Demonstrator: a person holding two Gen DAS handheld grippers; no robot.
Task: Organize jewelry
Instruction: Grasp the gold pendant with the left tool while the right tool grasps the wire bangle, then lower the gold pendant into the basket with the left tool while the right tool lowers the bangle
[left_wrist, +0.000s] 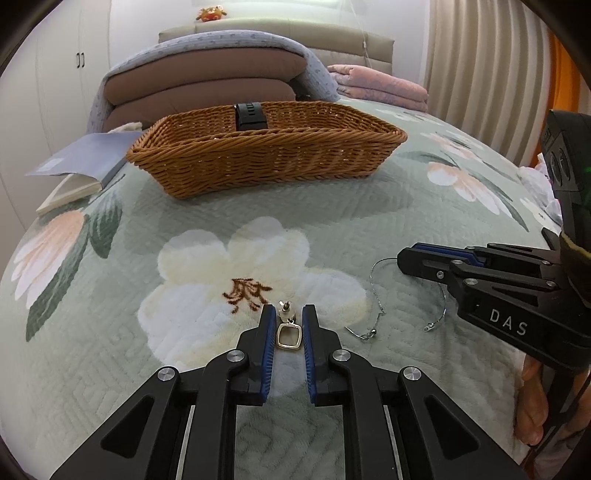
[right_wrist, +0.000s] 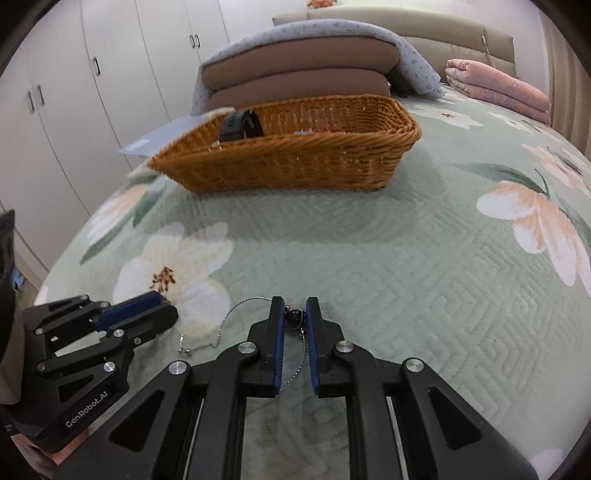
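Two grippers lowered onto a flowered bedspread (left_wrist: 332, 221) in front of a wicker basket (left_wrist: 266, 155), left gripper (left_wrist: 289, 317) closed on a gold earring (left_wrist: 287, 334), right gripper (right_wrist: 294, 314) closed on the dark bead (right_wrist: 295, 318) of a thin silver chain (right_wrist: 236, 314), a black strap (left_wrist: 250, 116) seen inside the basket.

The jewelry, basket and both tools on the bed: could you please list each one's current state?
Left tool: shut on the gold earring.
Right tool: shut on the silver chain's dark bead.
Wicker basket: upright on the quilt, a black watch inside.
Book: closed, beside the basket.
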